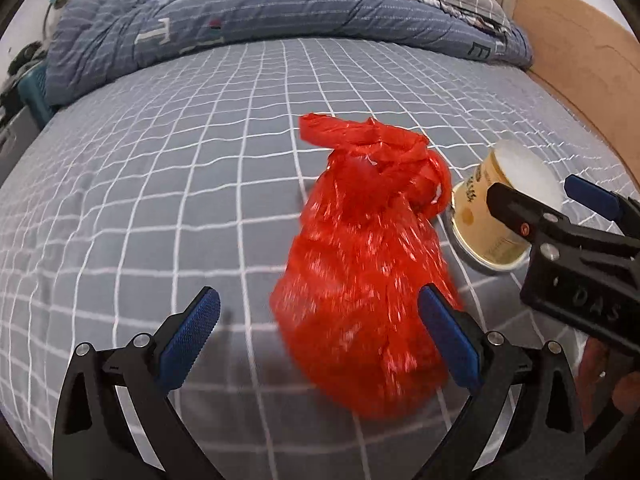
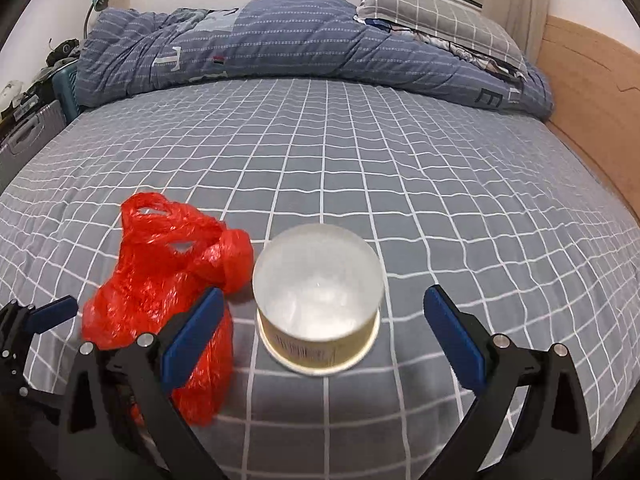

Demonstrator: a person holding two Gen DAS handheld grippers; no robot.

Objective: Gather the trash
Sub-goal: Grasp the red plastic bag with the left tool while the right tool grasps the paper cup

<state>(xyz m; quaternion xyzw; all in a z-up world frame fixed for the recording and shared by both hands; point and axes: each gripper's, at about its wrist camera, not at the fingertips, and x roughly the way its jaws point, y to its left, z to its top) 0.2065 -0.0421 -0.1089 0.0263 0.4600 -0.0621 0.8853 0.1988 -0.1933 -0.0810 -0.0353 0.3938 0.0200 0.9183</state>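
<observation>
Bag [image 1: 360, 280] touching cup [image 2: 318, 300], both tools [image 1: 320, 336] [image 2: 324, 332] spread — open bedsheet [image 2: 440, 160] beyond

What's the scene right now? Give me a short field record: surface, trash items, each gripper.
surface: bed with grey checked sheet
item 1: red plastic bag, tied at the top, lying on the sheet
item 2: paper cup, upside down, just right of the bag
left gripper: open, bag partly between its fingers, not clamped
right gripper: open, fingers either side of the cup, not touching
background: rolled blue duvet, pillow
</observation>
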